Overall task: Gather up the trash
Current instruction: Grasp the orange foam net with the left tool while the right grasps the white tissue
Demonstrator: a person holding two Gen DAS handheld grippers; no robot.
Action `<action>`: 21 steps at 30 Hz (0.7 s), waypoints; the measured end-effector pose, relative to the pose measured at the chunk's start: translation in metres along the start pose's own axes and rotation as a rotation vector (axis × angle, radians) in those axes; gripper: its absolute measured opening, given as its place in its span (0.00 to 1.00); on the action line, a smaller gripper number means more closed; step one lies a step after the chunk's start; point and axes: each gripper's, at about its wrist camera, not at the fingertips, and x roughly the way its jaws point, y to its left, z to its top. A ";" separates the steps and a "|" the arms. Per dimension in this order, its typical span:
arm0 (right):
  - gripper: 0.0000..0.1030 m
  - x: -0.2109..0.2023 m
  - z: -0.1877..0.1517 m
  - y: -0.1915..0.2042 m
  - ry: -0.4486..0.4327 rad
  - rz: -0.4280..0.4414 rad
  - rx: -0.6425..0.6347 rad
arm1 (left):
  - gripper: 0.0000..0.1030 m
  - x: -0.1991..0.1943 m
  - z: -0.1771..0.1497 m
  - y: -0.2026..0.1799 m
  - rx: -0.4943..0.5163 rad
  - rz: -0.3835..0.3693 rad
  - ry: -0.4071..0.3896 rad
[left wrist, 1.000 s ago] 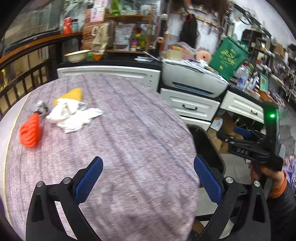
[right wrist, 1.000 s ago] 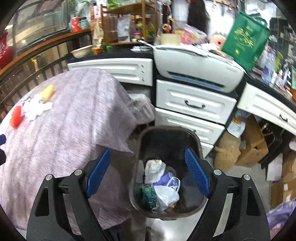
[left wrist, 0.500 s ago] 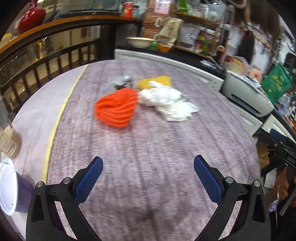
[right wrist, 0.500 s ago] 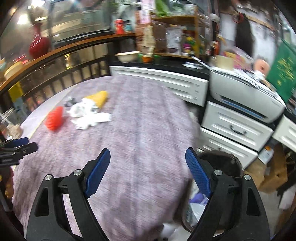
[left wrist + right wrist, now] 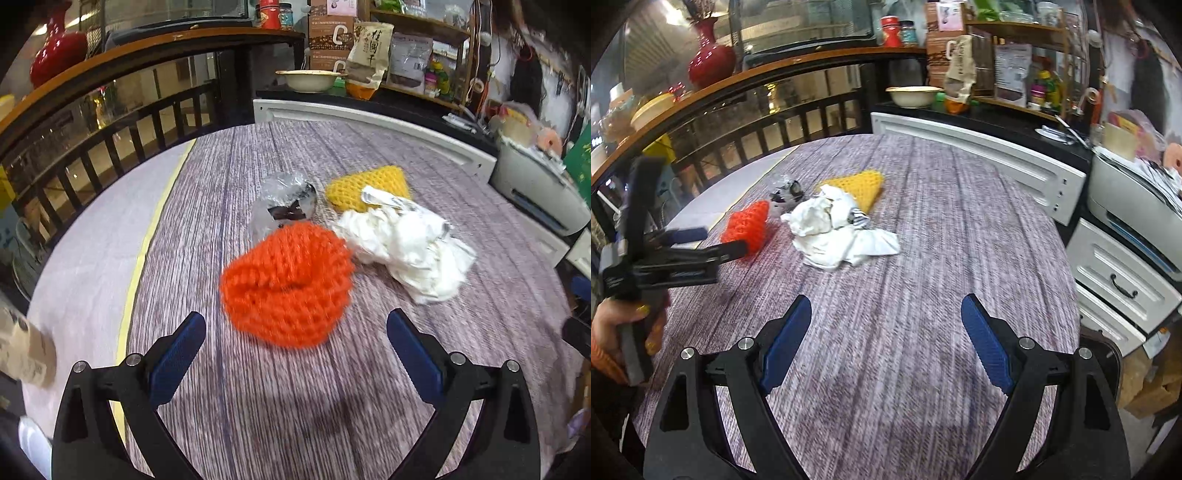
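An orange foam net (image 5: 288, 282) lies on the grey table (image 5: 332, 398), just ahead of my open, empty left gripper (image 5: 295, 343). Behind it lie a crumpled clear wrapper (image 5: 284, 203), a yellow foam net (image 5: 369, 186) and a wad of white tissue (image 5: 402, 240). In the right wrist view the same pile shows farther off: orange net (image 5: 748, 229), wrapper (image 5: 786, 190), yellow net (image 5: 858, 188), tissue (image 5: 838, 229). My right gripper (image 5: 886, 339) is open and empty over the table. The left gripper (image 5: 701, 243) shows at the left, next to the orange net.
A dark trash bin (image 5: 1108, 350) shows at the table's right edge. White drawers (image 5: 1123, 277) and a printer (image 5: 1137, 195) stand at the right. A railing (image 5: 92, 155) runs behind the table. A cardboard piece (image 5: 22, 350) sits at the left edge.
Both grippers swung from the bin side toward the pile. The left gripper closed in on the orange net, which now lies just beyond its fingertips. The bin has left the right view's centre.
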 end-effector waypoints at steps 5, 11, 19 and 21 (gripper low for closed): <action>0.80 0.013 0.013 0.010 0.004 0.026 -0.038 | 0.62 0.018 0.002 0.006 -0.018 0.021 0.042; 0.76 0.039 0.038 0.035 0.020 0.096 -0.086 | 0.27 0.008 -0.004 0.028 -0.118 -0.007 0.032; 0.55 0.101 0.065 0.086 0.090 0.078 -0.209 | 0.19 -0.024 -0.011 0.036 -0.172 -0.040 -0.043; 0.47 0.118 0.069 0.089 0.117 0.050 -0.207 | 0.19 -0.030 -0.015 0.038 -0.189 -0.057 -0.051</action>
